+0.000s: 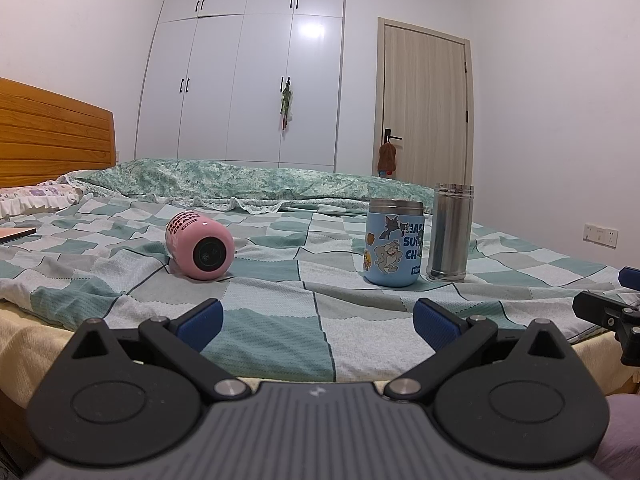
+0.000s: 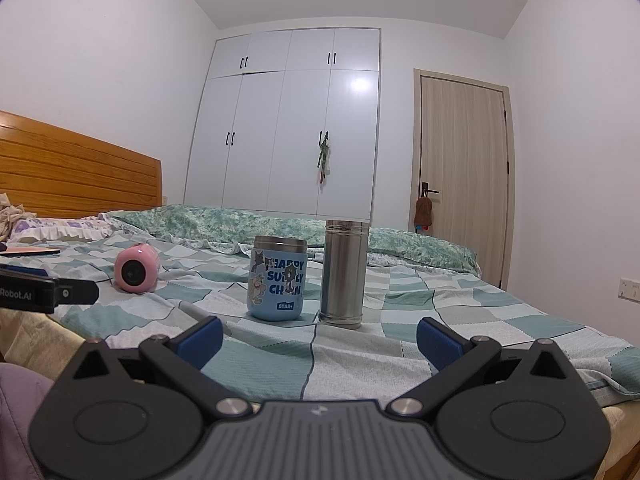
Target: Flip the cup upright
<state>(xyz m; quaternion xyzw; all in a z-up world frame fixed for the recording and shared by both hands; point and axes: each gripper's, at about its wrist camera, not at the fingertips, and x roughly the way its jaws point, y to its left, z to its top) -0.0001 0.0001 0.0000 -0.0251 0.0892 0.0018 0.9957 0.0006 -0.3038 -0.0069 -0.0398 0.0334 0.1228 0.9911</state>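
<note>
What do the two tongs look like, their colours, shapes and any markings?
Both look alike. The left tongs have a grey ribbed body, two black rounded housings with round discs, silver pivot screws, and black link arms ending in blue ribbed pads. The right tongs are built the same, with blue pads. In the right wrist view, white "Robot.AI" lettering shows on the left tongs' black side.

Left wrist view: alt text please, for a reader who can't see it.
A pink cup lies on its side on a checked bedspread, base toward the camera. To its right a blue cartoon cup and steel flask stand upright; the left gripper is open and empty.
</note>
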